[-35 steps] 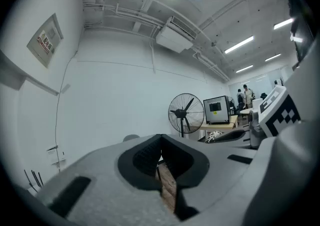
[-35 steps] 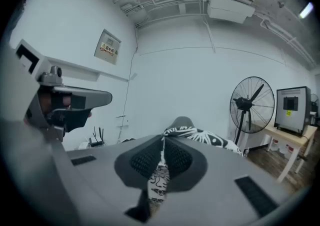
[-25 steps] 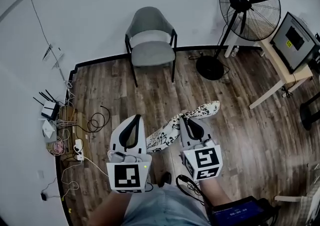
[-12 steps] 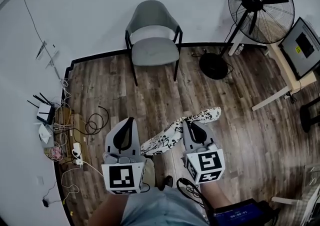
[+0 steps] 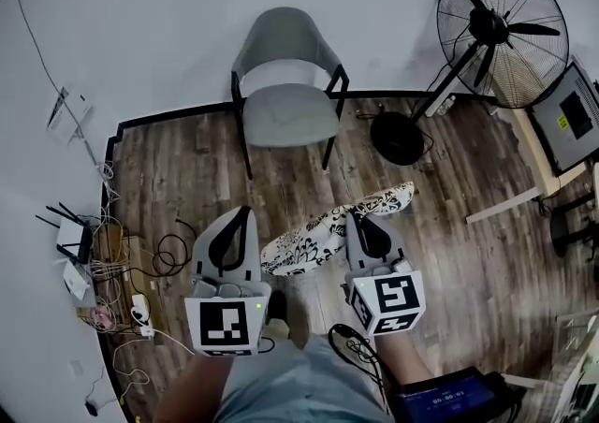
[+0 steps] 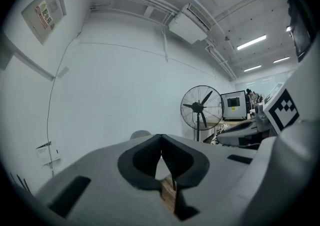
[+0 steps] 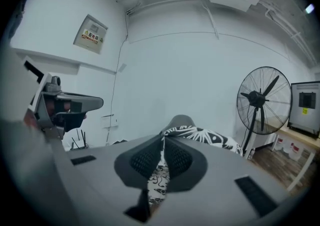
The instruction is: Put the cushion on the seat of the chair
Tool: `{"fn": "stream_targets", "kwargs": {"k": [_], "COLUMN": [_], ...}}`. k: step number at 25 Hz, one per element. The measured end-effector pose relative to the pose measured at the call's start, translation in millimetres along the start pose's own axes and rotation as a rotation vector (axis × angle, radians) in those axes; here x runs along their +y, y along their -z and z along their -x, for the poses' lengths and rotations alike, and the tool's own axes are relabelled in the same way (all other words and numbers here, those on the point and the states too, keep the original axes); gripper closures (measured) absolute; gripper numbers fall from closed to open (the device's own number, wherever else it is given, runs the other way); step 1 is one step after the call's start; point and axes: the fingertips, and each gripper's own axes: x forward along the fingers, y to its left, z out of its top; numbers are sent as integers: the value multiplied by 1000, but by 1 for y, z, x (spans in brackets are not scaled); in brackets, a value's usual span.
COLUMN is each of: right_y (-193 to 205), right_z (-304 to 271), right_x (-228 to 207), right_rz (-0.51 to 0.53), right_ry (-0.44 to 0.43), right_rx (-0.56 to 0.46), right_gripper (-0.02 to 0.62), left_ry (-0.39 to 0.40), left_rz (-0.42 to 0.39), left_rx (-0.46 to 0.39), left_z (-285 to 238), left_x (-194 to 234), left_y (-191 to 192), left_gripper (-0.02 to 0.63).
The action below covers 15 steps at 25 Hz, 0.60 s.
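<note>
A grey chair [image 5: 285,103] stands against the white wall with its seat bare; its back shows over the jaws in the left gripper view [image 6: 140,134] and behind the cushion in the right gripper view [image 7: 181,120]. A black-and-white flowered cushion [image 5: 318,236] hangs above the wooden floor between my two grippers. My right gripper [image 5: 353,217] is shut on the cushion's edge, and the fabric [image 7: 200,135] shows between and beyond its jaws [image 7: 163,142]. My left gripper [image 5: 245,212] is beside the cushion's left end, its tips [image 6: 161,142] together with nothing between them.
A large standing fan [image 5: 501,23] is right of the chair, and a desk with a monitor [image 5: 573,117] stands further right. A router, power strips and tangled cables [image 5: 94,262] lie along the left wall. A dark device [image 5: 449,402] sits at the lower right.
Both grippers and the cushion have moved forward toward the chair, which now sits nearer in the head view. The right gripper's hold on the cushion is unchanged.
</note>
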Motion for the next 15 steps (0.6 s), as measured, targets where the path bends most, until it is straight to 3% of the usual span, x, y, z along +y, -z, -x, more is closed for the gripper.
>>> {"fn": "stream_targets", "kwargs": {"k": [5,15], "right_y": [-25,-37], "right_z": [-38,-88], "right_x": [-6,-43], "right_rz": [28,26], "right_ry": [18,56], "right_rx": [-21,-29], "right_gripper": [581,581], "left_ry": [15,81], "left_rz": [-2,-36], "left_rx": [-31,-19], "left_z": [-32,-101], "left_x": [26,23], "left_y": [-12,-12], "left_gripper": [597,597]}}
